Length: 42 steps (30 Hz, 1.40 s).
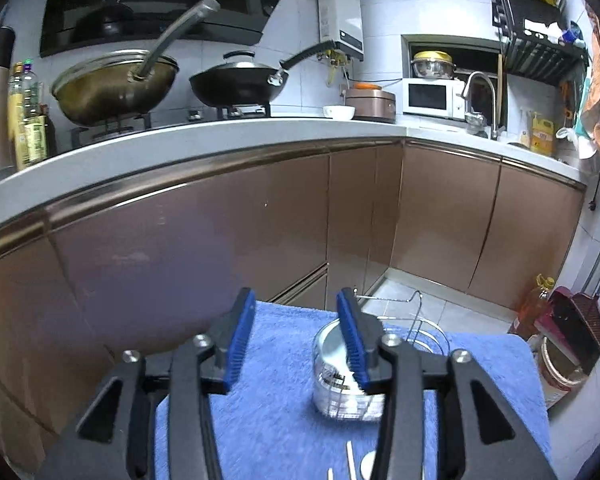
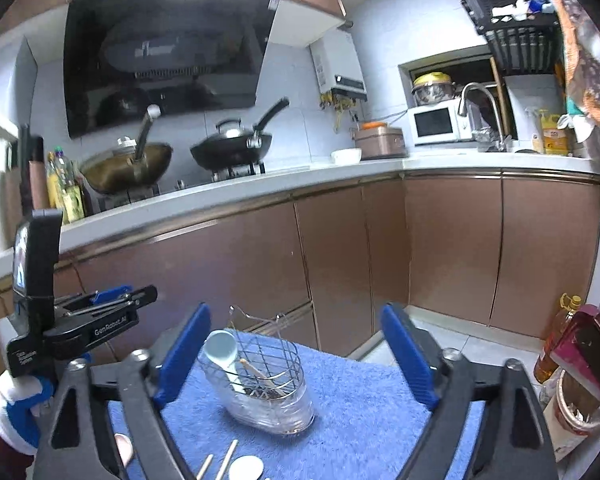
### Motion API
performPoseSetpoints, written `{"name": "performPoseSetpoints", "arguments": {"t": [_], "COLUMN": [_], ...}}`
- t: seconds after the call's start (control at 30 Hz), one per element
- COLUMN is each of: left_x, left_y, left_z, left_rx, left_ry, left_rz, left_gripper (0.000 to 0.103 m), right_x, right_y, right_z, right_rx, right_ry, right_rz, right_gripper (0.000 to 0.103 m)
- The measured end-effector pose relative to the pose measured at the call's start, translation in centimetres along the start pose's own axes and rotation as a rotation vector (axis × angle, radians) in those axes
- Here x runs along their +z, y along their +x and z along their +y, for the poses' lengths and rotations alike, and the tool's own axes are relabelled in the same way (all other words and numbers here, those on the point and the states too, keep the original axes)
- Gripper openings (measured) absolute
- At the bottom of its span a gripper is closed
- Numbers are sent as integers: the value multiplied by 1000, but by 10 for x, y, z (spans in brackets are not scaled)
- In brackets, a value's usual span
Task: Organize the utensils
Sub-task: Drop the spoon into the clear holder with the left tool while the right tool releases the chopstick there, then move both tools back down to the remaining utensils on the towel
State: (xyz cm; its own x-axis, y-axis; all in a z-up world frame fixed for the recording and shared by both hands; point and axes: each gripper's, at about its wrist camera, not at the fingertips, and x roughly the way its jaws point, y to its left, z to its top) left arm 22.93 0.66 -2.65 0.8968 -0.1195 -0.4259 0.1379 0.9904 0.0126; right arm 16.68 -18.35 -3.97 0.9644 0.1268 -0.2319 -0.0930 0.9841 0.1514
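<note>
A wire utensil holder with a clear base stands on a blue towel. It holds a pale blue spoon and a wooden chopstick. It also shows in the left wrist view, partly behind my right finger. Two chopsticks and a white spoon lie on the towel near the front edge; they also show in the left wrist view. My right gripper is open and empty, above the holder. My left gripper is open and empty, just left of the holder. The left gripper's body shows at the left of the right wrist view.
Brown cabinets and a white counter with two woks stand behind the towel. An oil bottle and a bin stand on the floor at the right. A pink spoon lies at the towel's left.
</note>
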Motion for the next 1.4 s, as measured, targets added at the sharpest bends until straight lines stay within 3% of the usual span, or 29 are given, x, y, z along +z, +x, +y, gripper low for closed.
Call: {"name": "performPoseSetpoints", "arguments": {"t": [0.07,0.33,0.53,0.8,1.07,1.4], "left_x": [-1,-7,-16,-51,-94,-148], "left_y": [-19,-79,-104,-93,-54,19], "left_z": [7,42,63,71,57,27], "left_rx": [2,-1,-32,-156,-215,-295], "left_ry": [-7,-54,-86,-137,-106,-100], "left_rz": [-8,-37,-4,157,325,601], "left_gripper": [49,53,53,53,53,51], "right_x": [5,19,19,-2,-36,-87], "right_y": [-24,-92,-121,-102,-75,-18], "right_z": [0,14,27,40,40,51], "right_rx": [4,48,91,125,135,200], "right_ry": [11,22,27,33,12,-44], "right_rz": [-31,-99,-112,113,316,646], "right_gripper": [103,103,103,103,103,64]}}
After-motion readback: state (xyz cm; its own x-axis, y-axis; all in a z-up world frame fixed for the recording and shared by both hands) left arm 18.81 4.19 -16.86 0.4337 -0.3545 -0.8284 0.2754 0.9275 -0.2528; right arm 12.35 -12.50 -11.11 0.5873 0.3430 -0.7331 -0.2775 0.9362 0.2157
